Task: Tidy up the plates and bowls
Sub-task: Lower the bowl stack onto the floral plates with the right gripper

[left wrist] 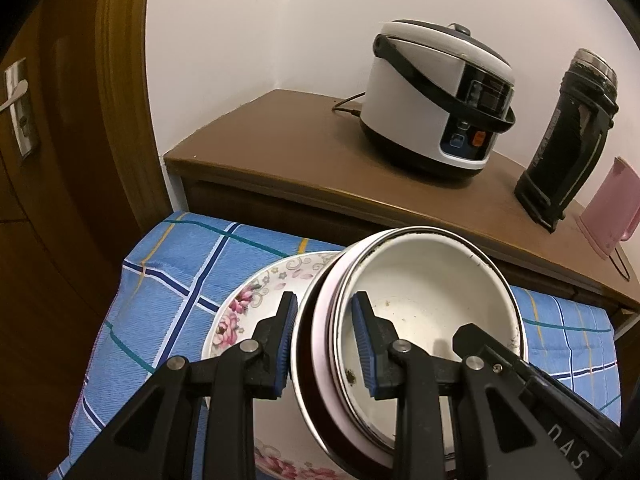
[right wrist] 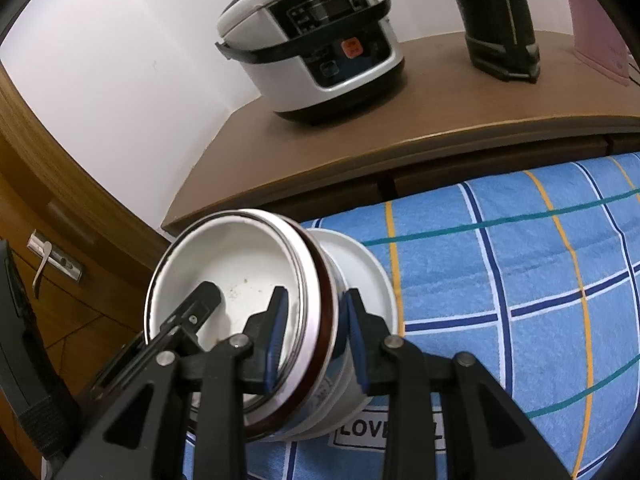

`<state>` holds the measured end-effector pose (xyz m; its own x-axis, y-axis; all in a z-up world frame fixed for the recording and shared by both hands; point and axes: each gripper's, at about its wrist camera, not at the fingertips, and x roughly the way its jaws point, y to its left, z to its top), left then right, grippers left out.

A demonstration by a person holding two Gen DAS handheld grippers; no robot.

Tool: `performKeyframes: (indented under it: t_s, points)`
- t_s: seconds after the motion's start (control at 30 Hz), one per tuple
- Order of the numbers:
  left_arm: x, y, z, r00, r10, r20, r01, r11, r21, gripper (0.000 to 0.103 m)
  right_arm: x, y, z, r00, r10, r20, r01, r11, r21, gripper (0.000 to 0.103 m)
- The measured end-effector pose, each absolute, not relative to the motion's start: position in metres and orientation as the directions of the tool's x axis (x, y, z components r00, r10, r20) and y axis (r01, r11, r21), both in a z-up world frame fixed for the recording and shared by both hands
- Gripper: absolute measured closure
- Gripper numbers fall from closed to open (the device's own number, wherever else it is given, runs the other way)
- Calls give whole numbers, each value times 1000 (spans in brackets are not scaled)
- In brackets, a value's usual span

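A stack of nested bowls has a white enamel bowl innermost, then a pink rim and a dark red rim. It sits over a floral plate on the blue plaid cloth; whether it touches the plate I cannot tell. My left gripper is shut on the stack's left rim, one pad inside and one outside. In the right wrist view the same stack of bowls shows a white outer bowl with "LOVE" lettering. My right gripper is shut on the right rim. Each view shows the other gripper's inner finger.
Behind the cloth stands a brown cabinet bearing a white rice cooker, a black thermos and a pink object. A wooden door with a metal handle is on the left.
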<state>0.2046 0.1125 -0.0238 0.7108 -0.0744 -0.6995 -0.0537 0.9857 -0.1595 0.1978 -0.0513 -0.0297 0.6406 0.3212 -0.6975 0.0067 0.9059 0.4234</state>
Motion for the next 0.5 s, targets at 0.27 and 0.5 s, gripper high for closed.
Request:
performKeyframes:
  t_s: [0.27, 0.5]
  points:
    - [211, 118, -29, 691, -82, -718, -68, 982, -178, 72, 207, -42, -31, 620, 312, -719, 3, 916, 400, 73]
    - [215, 121, -34, 671, -91, -736, -75, 979, -189, 72, 214, -36, -33, 596, 301, -745, 1, 927, 375, 73]
